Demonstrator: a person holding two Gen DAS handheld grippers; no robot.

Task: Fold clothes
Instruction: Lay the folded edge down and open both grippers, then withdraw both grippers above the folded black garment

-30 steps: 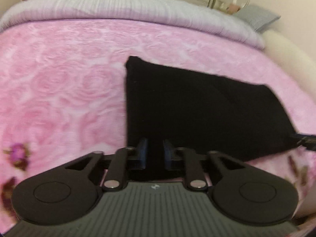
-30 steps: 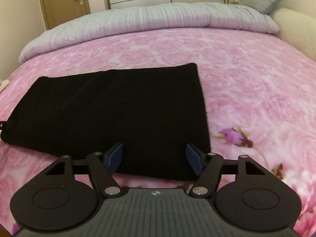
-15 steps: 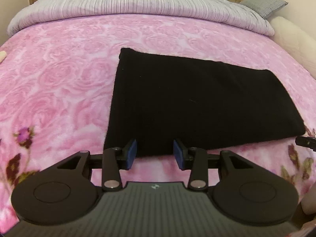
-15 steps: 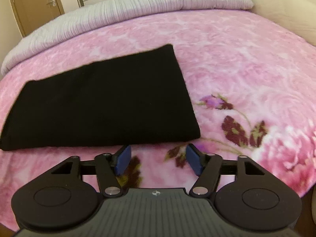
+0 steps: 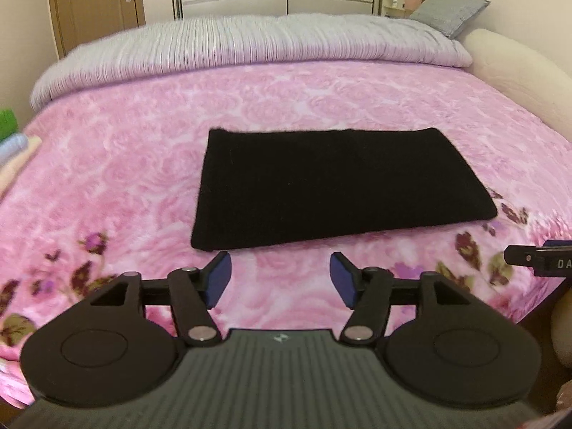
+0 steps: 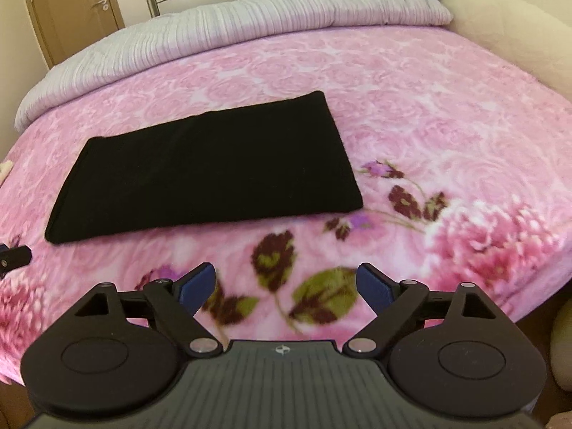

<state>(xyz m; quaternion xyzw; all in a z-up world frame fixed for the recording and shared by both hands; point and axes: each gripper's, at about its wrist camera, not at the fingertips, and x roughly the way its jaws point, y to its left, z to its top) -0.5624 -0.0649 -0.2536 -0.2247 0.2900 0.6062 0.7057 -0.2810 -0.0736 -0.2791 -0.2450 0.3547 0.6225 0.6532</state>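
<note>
On pink floral blanket, black garment

A plain black folded cloth lies ahead of both claws on a pink blanket patterned with pale roses. Nearer the claws the blanket shows dark maroon flowers and olive-green leaves. Beyond the cloth lies a ribbed pale grey duvet. The claw pads are blue, the arms black.

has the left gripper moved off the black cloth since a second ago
Yes. The left gripper has pulled back toward the bed's near edge: the folded black garment now lies clear ahead of its tips on the pink blanket, jaws just opened, empty.
</note>
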